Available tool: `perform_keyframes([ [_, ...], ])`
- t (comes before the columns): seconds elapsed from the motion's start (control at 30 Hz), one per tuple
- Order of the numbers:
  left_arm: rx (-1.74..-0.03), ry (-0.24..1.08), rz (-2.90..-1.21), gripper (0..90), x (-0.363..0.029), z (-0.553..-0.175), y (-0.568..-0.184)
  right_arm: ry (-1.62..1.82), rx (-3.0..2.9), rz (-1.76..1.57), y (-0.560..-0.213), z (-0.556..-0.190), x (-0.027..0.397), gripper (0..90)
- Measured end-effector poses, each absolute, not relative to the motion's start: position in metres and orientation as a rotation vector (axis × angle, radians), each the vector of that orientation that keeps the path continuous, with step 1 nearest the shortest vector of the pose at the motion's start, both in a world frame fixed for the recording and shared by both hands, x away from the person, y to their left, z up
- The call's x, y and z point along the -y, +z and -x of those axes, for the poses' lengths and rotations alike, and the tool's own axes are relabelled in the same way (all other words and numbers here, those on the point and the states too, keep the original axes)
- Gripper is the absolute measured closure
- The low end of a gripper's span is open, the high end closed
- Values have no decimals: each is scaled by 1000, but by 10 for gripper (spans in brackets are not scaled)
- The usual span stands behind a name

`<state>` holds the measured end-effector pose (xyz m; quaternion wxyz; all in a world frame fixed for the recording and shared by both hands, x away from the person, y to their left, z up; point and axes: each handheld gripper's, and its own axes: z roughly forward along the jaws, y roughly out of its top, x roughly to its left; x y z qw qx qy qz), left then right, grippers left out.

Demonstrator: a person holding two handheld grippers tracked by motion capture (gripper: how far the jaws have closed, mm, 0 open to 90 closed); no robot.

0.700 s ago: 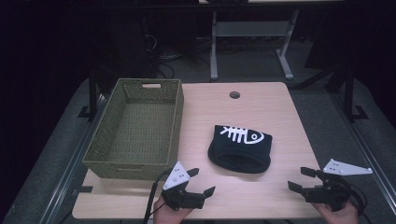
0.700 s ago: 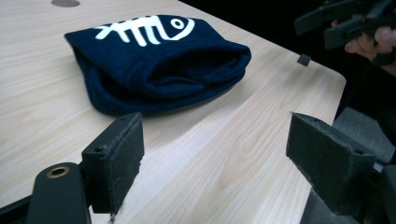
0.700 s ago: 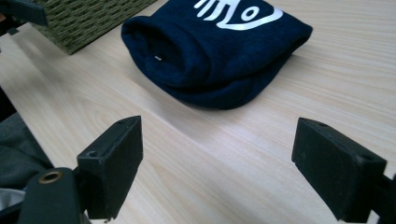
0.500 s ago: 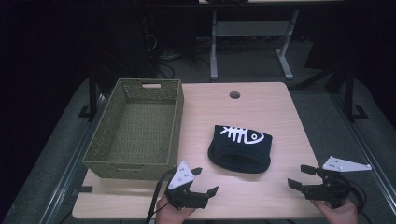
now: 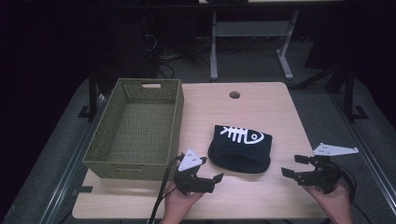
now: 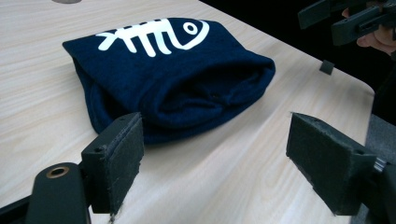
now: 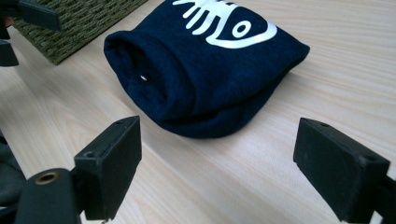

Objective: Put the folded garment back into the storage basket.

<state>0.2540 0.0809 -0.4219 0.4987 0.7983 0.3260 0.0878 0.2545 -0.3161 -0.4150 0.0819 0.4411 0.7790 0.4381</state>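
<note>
A folded navy garment (image 5: pixel 240 147) with a white fish-skeleton print lies on the wooden table (image 5: pixel 261 107), right of centre. My left gripper (image 5: pixel 212 181) hovers near the front edge, just left of the garment, open and empty. In the left gripper view its pads (image 6: pixel 116 163) stand wide apart, facing the garment's (image 6: pixel 173 79) rolled fold. My right gripper (image 5: pixel 292 165) is at the front right, open and empty. Through the open jaws in the right gripper view I see the garment (image 7: pixel 205 65) a short way ahead. Neither gripper touches it.
A green woven basket (image 5: pixel 135 128) stands empty on the table's left side, its near corner close to my left gripper. A small round hole (image 5: pixel 234 94) sits near the table's far edge. Dark floor and a desk frame (image 5: pixel 247 37) lie beyond.
Both grippers have edged a little forward and inward toward the garment. The jaws stay wide, and the garment and basket have not moved.
</note>
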Motion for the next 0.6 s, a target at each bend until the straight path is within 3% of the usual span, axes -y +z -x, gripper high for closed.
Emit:
perform_keyframes([
  [0.6,-882,227,-1929,178,-61,-299,-421,1281,-2430,-1352,-414,-317,294,151],
])
